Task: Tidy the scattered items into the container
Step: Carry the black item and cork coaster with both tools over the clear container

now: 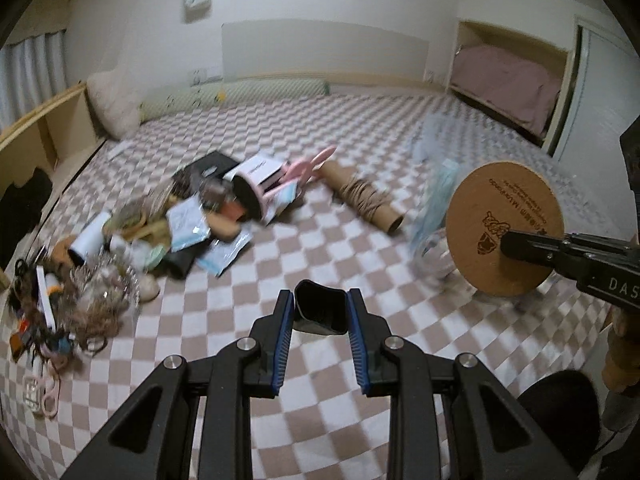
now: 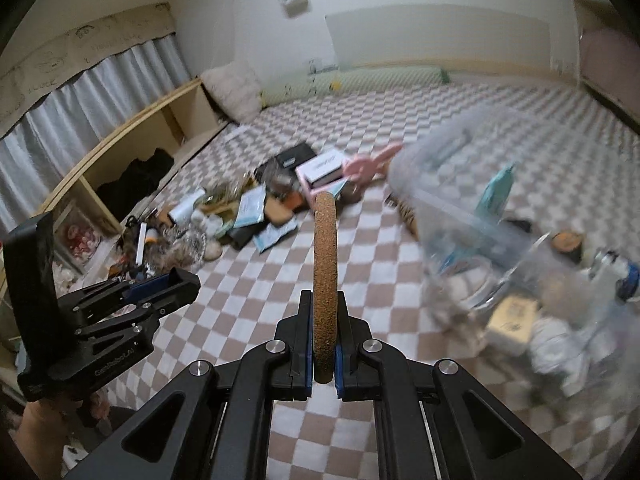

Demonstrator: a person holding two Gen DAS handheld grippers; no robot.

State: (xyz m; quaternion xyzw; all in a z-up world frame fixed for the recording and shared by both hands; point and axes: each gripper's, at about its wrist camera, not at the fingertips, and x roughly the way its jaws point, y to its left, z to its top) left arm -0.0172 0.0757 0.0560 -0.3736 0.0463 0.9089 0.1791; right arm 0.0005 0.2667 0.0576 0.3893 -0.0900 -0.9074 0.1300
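Note:
My left gripper [image 1: 320, 294] is shut on a small black case [image 1: 320, 314], held above the checked blanket [image 1: 340, 128]. The right gripper [image 2: 325, 296] is shut on a round cork coaster [image 2: 325, 232], which I see edge-on here and face-on [image 1: 502, 228] in the left wrist view. A clear plastic container [image 2: 500, 248], blurred, sits to the right with several items inside; it also shows behind the coaster [image 1: 430, 204]. A pile of scattered items [image 1: 180, 216] lies at the left: packets, a pink tub, hair ties. Pink scissors [image 1: 308, 168] and a cardboard tube with twine [image 1: 364, 200] lie beside it.
A low wooden shelf [image 2: 132, 148] runs along the left edge of the bed, with curtains above. A pillow [image 1: 112, 108] and a green bolster [image 1: 248, 94] lie at the far wall. An open closet with pink bedding [image 1: 508, 80] is at the far right. A hand [image 2: 44, 420] holds the left gripper.

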